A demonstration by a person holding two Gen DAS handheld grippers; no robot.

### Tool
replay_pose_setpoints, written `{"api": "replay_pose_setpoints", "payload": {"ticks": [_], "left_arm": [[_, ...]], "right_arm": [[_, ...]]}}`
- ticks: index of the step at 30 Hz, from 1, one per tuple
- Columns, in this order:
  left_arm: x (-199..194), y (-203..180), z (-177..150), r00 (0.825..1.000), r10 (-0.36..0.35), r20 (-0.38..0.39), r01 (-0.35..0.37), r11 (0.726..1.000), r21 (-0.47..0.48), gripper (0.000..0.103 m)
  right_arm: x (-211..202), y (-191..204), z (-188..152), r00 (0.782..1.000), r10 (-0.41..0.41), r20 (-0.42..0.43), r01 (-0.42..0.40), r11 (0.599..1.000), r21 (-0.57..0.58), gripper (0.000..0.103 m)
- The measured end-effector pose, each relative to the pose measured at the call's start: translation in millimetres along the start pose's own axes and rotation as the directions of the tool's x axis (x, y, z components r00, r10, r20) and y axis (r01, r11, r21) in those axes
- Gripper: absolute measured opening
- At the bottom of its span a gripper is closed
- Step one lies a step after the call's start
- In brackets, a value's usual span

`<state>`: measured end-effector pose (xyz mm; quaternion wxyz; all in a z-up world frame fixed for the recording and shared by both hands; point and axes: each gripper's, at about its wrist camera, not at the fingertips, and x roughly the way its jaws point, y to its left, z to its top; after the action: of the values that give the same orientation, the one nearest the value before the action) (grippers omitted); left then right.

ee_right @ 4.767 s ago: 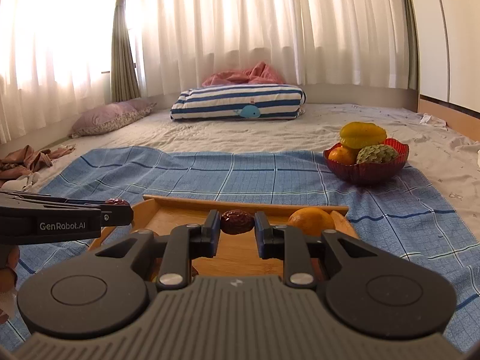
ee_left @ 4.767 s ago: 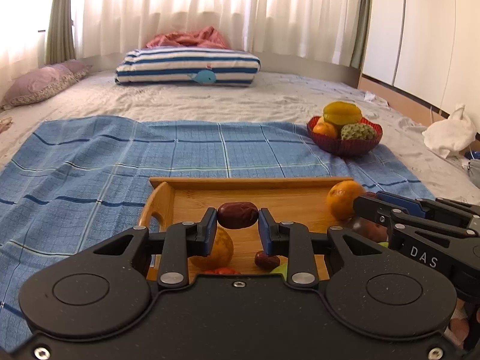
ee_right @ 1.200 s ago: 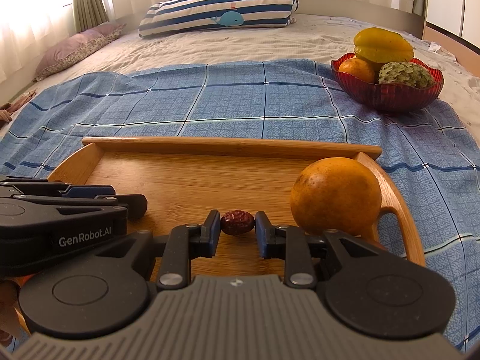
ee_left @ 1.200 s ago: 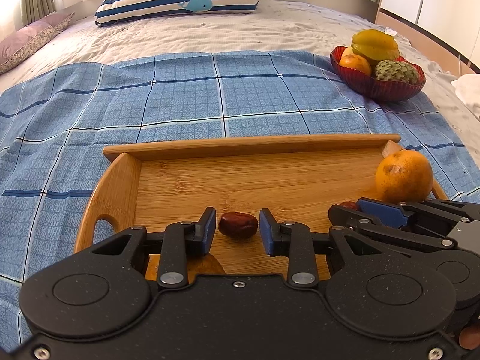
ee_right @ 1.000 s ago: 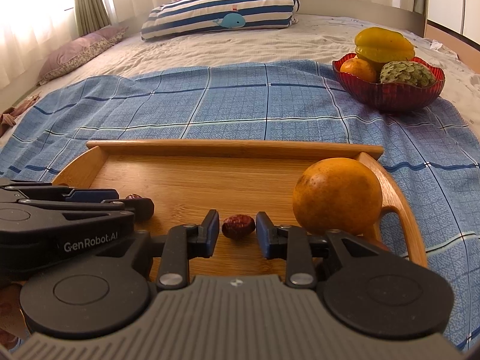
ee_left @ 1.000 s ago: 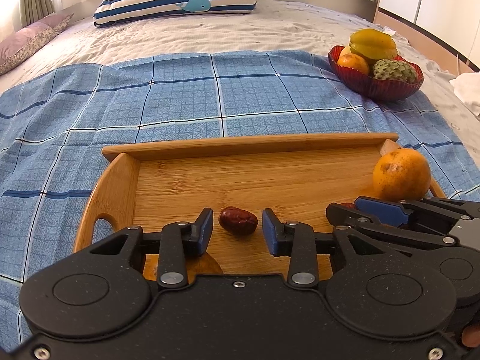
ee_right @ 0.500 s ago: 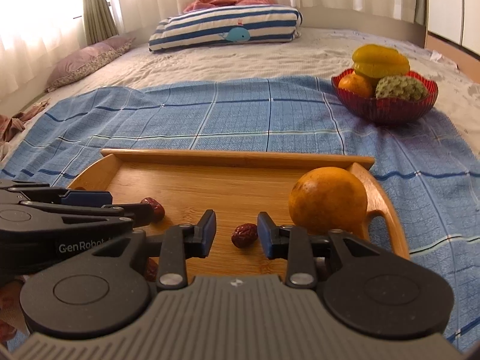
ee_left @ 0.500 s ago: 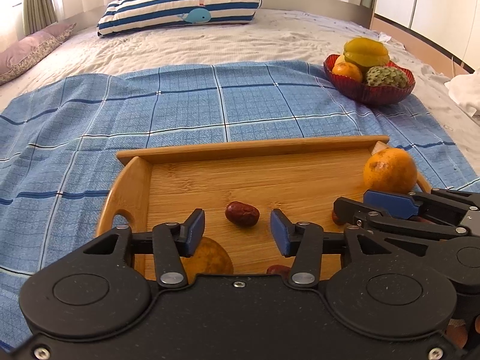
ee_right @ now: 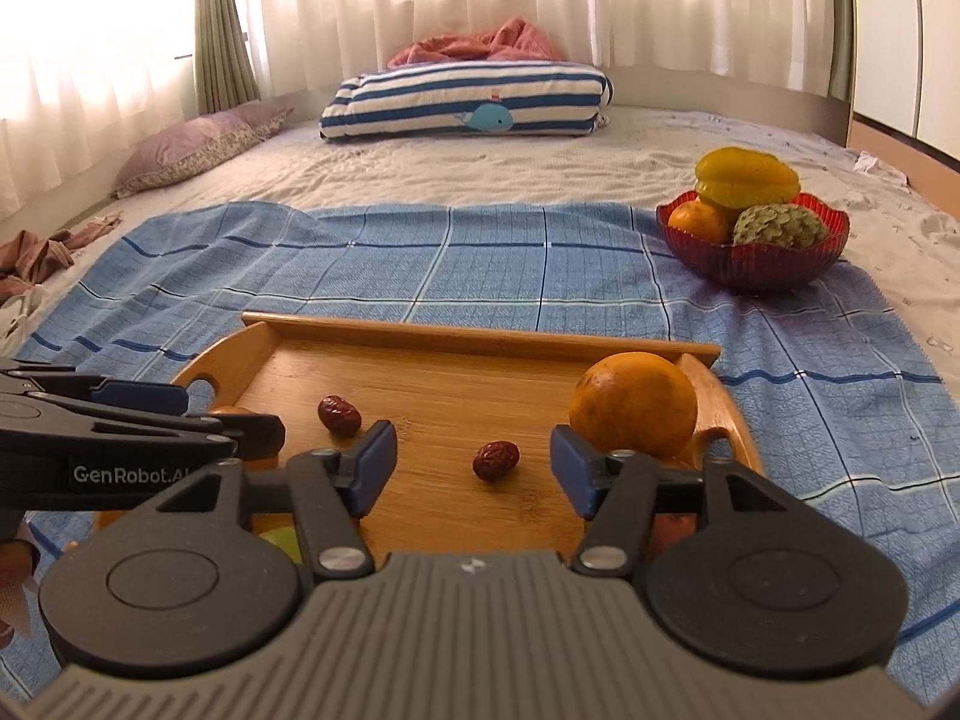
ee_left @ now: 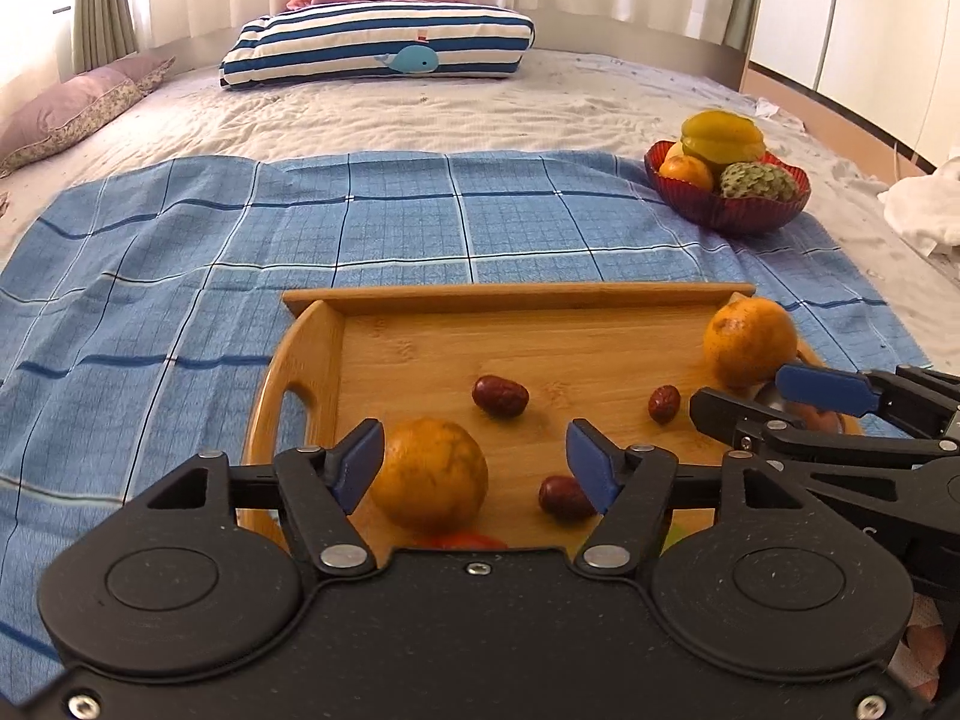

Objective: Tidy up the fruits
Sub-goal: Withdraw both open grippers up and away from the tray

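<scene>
Left hand-held gripper (ee_left: pixel 474 468): jaws spread and just been widening, nothing pinched. Off its left pad, the curved handle end of the wooden tray (ee_left: pixel 312 360). Between the pads but lower, on the tray floor, a near orange (ee_left: pixel 429 474); just inside the right pad, a red date (ee_left: pixel 561 497). Ahead of the gap, a second date (ee_left: pixel 500 396) lying free on the wood. Ahead and right, a third, smaller date (ee_left: pixel 663 403), then a far orange (ee_left: pixel 750 341) against the tray's right end. A sliver of something red shows under the gripper body; cannot tell what.

Right hand-held gripper (ee_right: pixel 474 465): jaws spread and just been widening, empty. To its left, the other gripper's fingers reach in over the tray. Ahead and left of its gap, the second date; straight ahead between the pads, resting on the tray, the small wrinkled date. Just beyond the right pad, the far orange.

Tray sits on a blue checked blanket (ee_right: pixel 480 264) spread on a bed. Far ahead and right, a red bowl (ee_right: pixel 756 267) with a starfruit (ee_right: pixel 747 177), an orange and a green scaly fruit. A striped pillow (ee_right: pixel 468 97) lies at the far end.
</scene>
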<state>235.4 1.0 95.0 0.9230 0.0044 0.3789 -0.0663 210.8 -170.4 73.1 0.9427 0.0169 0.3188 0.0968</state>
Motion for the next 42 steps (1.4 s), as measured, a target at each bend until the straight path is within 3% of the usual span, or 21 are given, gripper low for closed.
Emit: {"api": "replay_pose_setpoints", "payload": {"ticks": [5, 12, 35, 42], "left_arm": [[-15.4, 1.6, -7.1, 1.000, 0.001, 0.022, -0.001, 1.000, -0.012, 0.068], [-31.4, 4.8, -15.5, 0.998, 0.023, 0.066, -0.022, 1.000, -0.012, 0.079], [-56.3, 9.9, -39.5, 0.993, 0.027, 0.112, -0.024, 0.999, -0.032, 0.081], [-66.9, 9.1, -49.0, 0.990, 0.036, 0.134, -0.032, 0.999, -0.027, 0.087]], "right_arm": [[-15.2, 4.7, -3.9, 0.999, -0.007, 0.037, 0.008, 1.000, -0.028, 0.078], [-29.7, 8.7, -7.6, 0.996, -0.012, 0.083, 0.016, 0.999, -0.047, 0.085], [-55.5, 25.4, -26.7, 0.987, -0.016, 0.162, 0.037, 0.991, -0.128, 0.089], [-64.8, 27.2, -34.2, 0.983, -0.016, 0.185, 0.041, 0.990, -0.133, 0.089]]}}
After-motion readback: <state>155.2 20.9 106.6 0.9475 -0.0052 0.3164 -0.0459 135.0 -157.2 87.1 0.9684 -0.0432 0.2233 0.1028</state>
